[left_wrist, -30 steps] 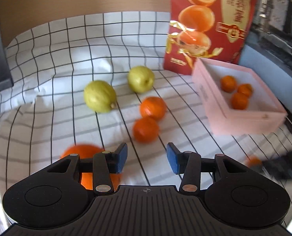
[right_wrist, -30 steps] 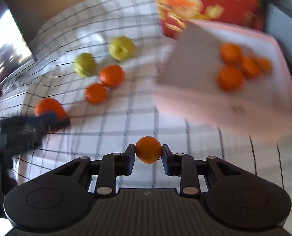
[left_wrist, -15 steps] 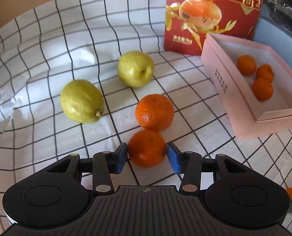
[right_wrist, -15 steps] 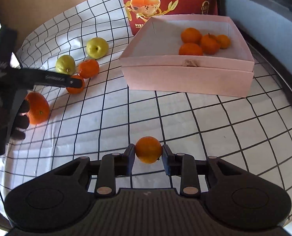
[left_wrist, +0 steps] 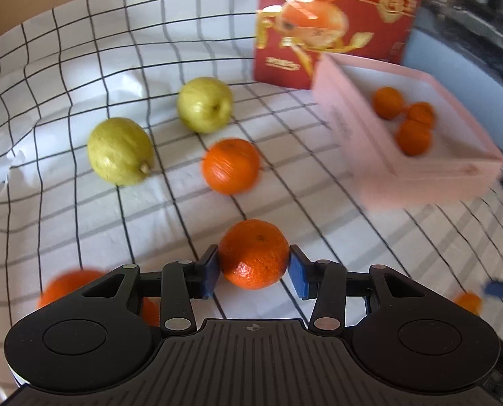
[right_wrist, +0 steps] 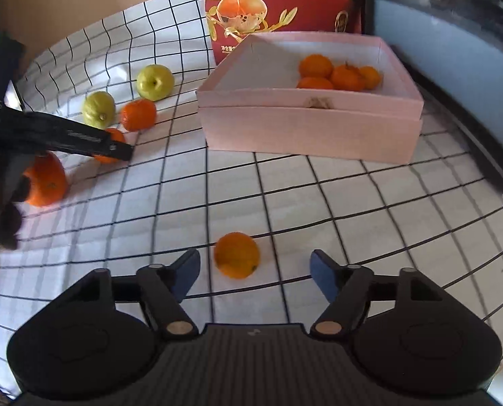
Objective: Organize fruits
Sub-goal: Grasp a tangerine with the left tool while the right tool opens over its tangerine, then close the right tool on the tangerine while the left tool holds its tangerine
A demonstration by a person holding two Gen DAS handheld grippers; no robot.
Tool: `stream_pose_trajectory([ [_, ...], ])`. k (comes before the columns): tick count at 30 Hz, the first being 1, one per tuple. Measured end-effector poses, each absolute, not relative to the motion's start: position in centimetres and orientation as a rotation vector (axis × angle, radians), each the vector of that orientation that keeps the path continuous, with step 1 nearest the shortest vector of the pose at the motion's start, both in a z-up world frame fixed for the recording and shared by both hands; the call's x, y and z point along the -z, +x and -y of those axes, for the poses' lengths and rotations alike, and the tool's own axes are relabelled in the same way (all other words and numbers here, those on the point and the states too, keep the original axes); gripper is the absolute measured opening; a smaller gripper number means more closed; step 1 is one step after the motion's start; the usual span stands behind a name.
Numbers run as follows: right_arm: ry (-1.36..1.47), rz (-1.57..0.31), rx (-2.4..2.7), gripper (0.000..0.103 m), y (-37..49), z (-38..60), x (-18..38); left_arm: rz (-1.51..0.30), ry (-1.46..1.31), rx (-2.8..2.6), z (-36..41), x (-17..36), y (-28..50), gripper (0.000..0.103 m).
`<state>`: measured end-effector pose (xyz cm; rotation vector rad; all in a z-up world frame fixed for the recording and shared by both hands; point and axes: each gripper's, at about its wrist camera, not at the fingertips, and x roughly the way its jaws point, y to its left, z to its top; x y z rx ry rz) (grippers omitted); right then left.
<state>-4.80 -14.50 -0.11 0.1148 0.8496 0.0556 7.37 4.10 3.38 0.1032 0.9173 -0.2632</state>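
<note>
My left gripper [left_wrist: 254, 268] is shut on a mandarin [left_wrist: 254, 253] and holds it just above the checked cloth. A second mandarin [left_wrist: 231, 165], a lemon [left_wrist: 120, 151] and a green apple [left_wrist: 205, 104] lie beyond it. My right gripper [right_wrist: 254, 269] is open, with a small mandarin [right_wrist: 236, 254] lying loose on the cloth between its fingers. The pink box [right_wrist: 310, 128] holds several mandarins [right_wrist: 332, 73]; it also shows in the left wrist view [left_wrist: 417, 172]. The left gripper's arm [right_wrist: 65, 135] shows at the left of the right wrist view.
A red mandarin carton [right_wrist: 281, 3] stands behind the pink box. A large orange [right_wrist: 45, 181] lies at the left, half hidden by the left gripper's body in its own view [left_wrist: 70, 284]. A dark wall [right_wrist: 454, 77] borders the right side.
My left gripper closed on the near mandarin and lifted it back a little. My right gripper opened and let its small mandarin drop onto the cloth.
</note>
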Motion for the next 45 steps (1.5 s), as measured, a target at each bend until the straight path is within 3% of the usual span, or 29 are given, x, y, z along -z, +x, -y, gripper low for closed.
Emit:
stream_pose_trajectory([
  [7, 0.009, -0.815, -0.045, 0.085, -5.0, 13.2, 0.8, -0.974, 0.072, 0.319, -4.1, -3.1, 1.4, 0.048],
  [15, 0.022, -0.817, -0.026, 0.102, -4.9, 13.7, 1.3, -0.974, 0.014, 0.298, -4.7, -2.6, 0.9, 0.048],
  [31, -0.004, -0.815, -0.083, 0.103, -5.2, 13.8, 1.3, -0.927, -0.127, 0.281, -6.1, -2.2, -0.2, 0.048],
  [39, -0.008, -0.824, -0.152, 0.079, -4.3, 13.3, 0.3, -0.947, -0.148, 0.266, -5.9, -2.5, -1.6, 0.047],
  [45, -0.058, -0.829, -0.176, 0.049, -4.2, 12.5, -0.1, -0.935, -0.085, 0.315, -4.7, -3.6, -3.1, 0.047],
])
